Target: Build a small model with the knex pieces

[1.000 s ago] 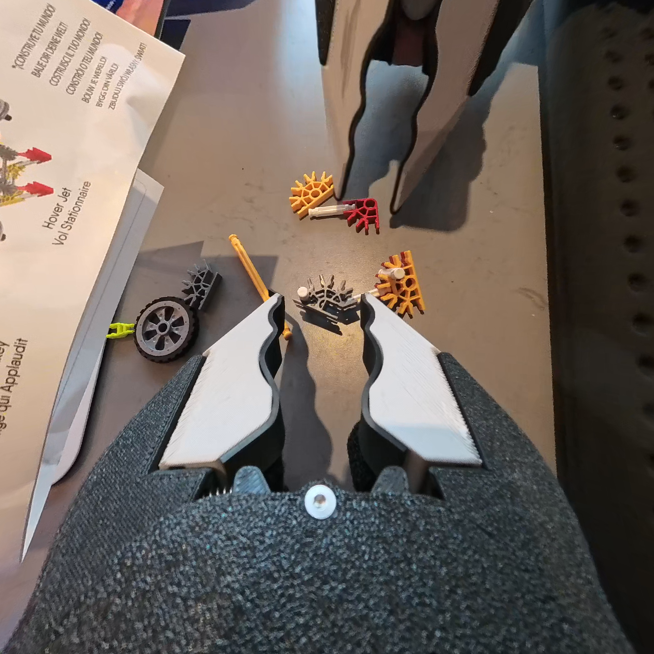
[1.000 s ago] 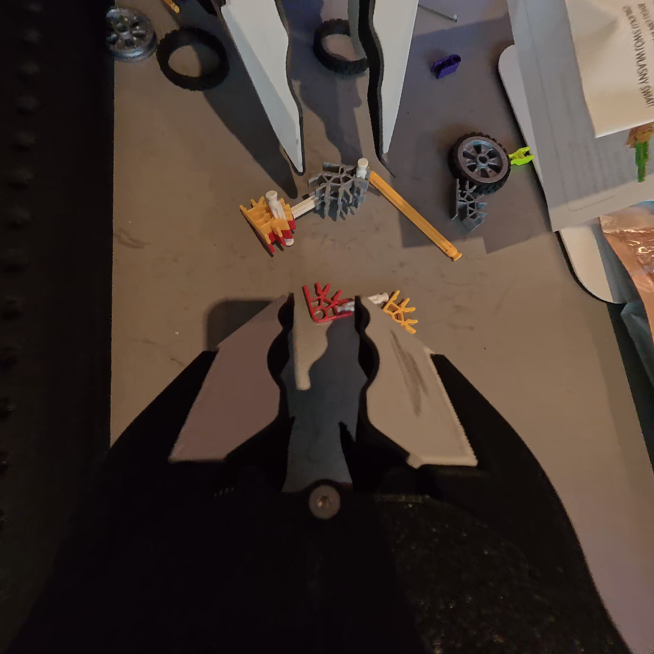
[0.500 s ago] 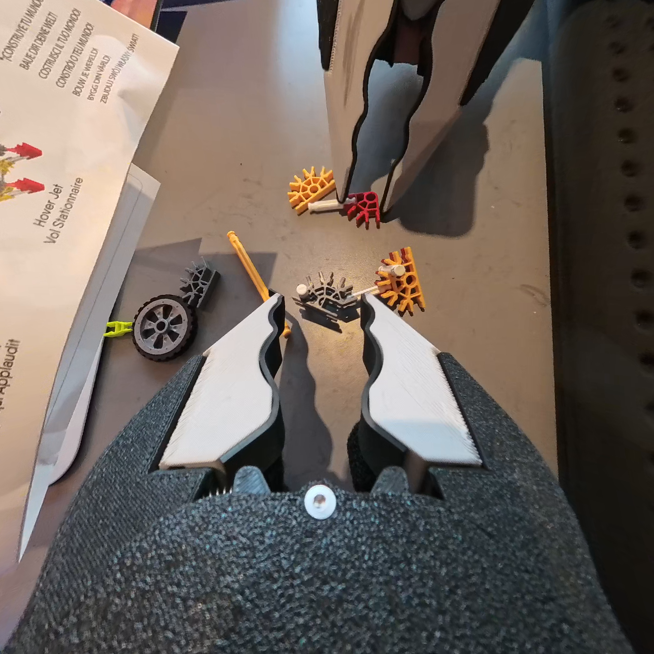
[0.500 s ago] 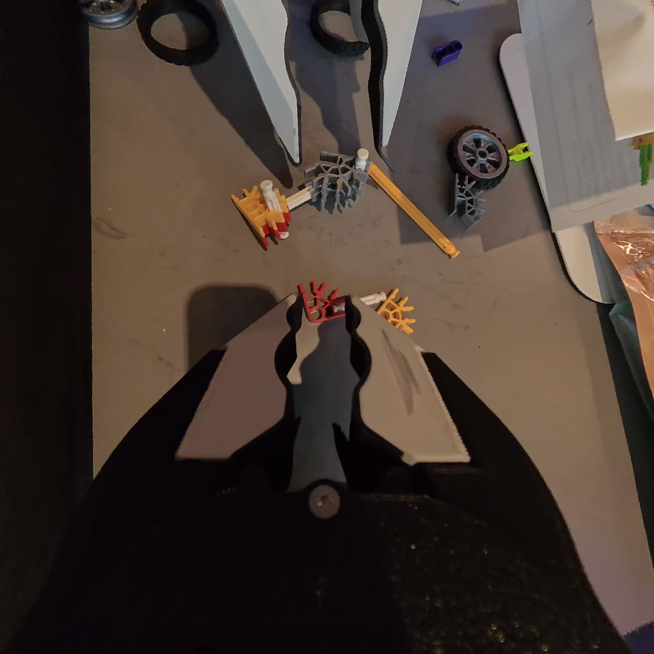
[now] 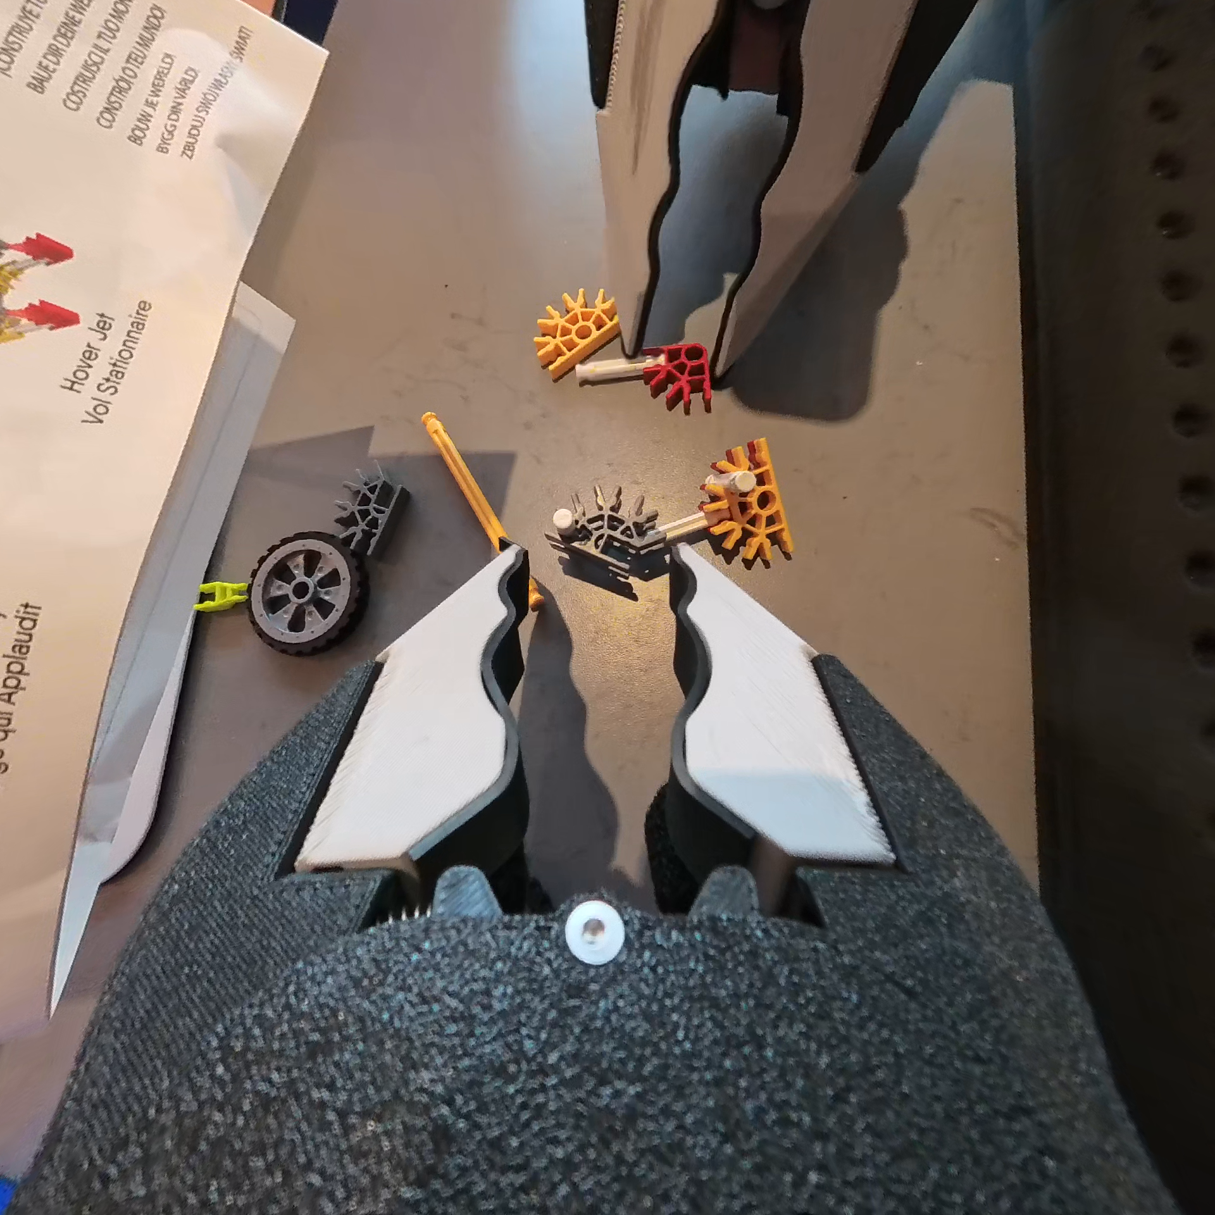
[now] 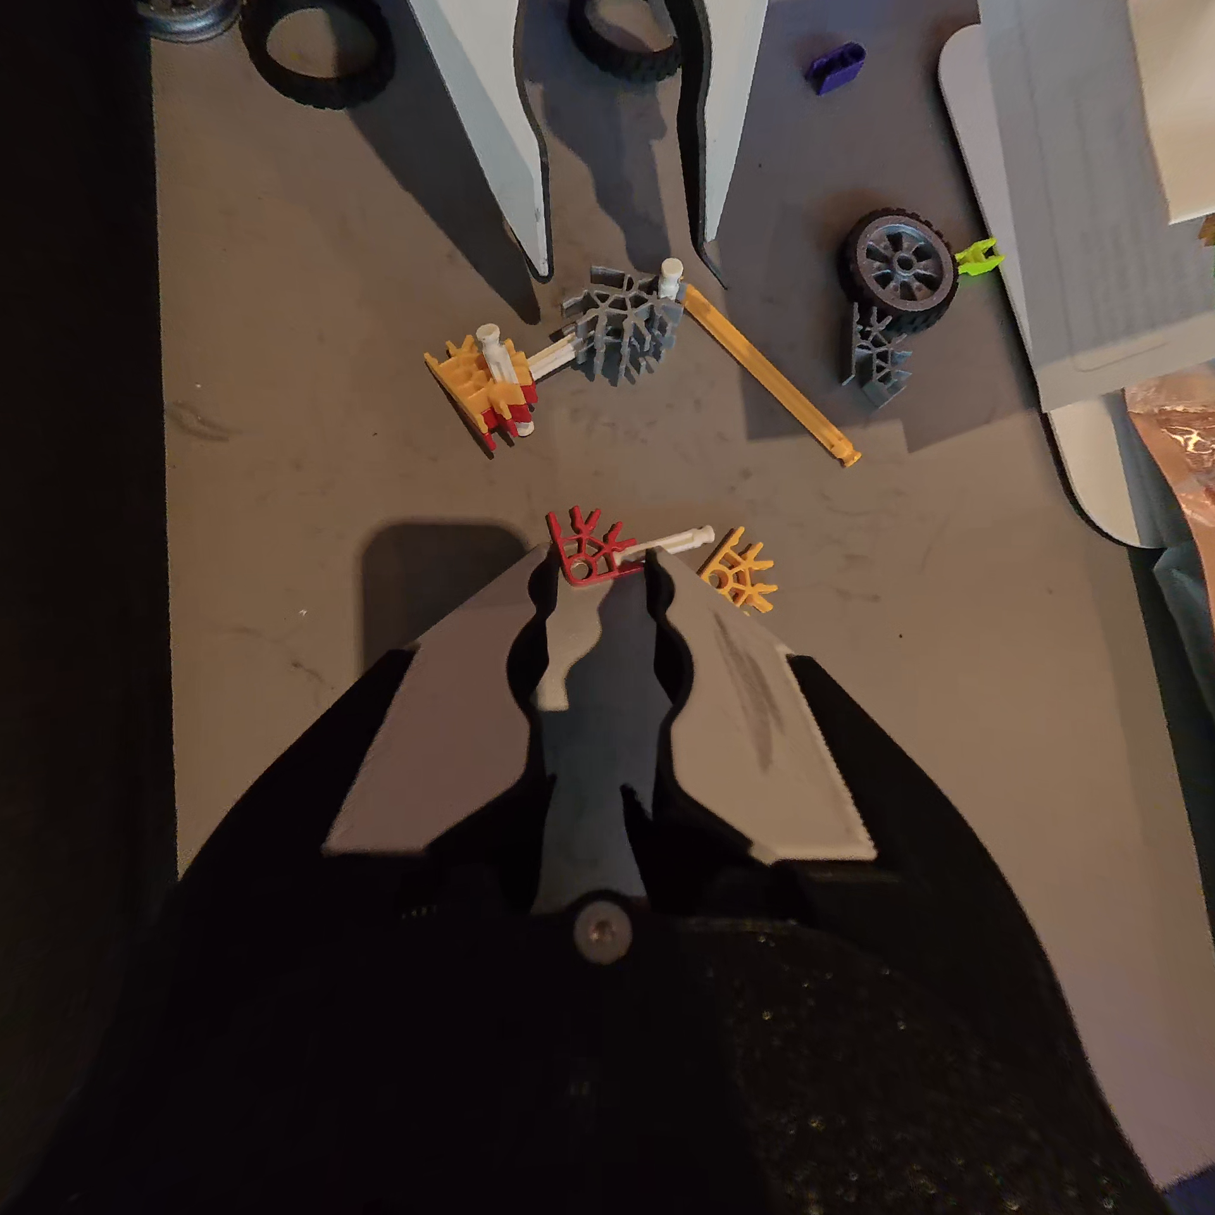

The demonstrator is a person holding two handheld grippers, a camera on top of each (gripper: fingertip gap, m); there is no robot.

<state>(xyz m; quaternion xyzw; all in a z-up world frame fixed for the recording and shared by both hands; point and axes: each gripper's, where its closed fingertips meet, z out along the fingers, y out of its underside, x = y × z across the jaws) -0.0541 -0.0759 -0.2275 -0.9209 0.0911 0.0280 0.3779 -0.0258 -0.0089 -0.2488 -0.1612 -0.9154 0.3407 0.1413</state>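
Grey, scuffed tabletop [image 5: 427, 217] carries scattered plastic construction-toy pieces, with white printed instruction sheets [image 5: 98, 276] along one edge.

The right gripper [image 6: 597, 562] stands tip-down on the table with its jaws narrowed around a small red fan-shaped connector [image 6: 585, 555]. Both fingertips sit at the connector's sides; whether they actually pinch it cannot be told. A short white rod [image 6: 670, 540] sticks out of the red piece toward a flat yellow-orange fan-shaped connector [image 6: 739, 578], which lies just beside the right-hand finger.

The left gripper [image 5: 599, 559] has its jaws spread wide and holds nothing. Just ahead of its tips lies a dark grey spoked connector [image 5: 608, 526], joined by a pale rod to a stacked yellow-and-red connector cluster [image 5: 753, 506] beside the right-hand finger. A long translucent orange rod [image 5: 467, 483] runs under the tip of the left-hand finger.

Farther toward the sheets lies a small black-tyred wheel with a grey hub [image 5: 306, 592], a lime-green clip [image 5: 220, 595] touching it, and a second grey connector [image 5: 371, 509] against its rim. In the right wrist view, two loose black tyres [image 6: 319, 56] and a purple clip [image 6: 835, 66] lie beyond.
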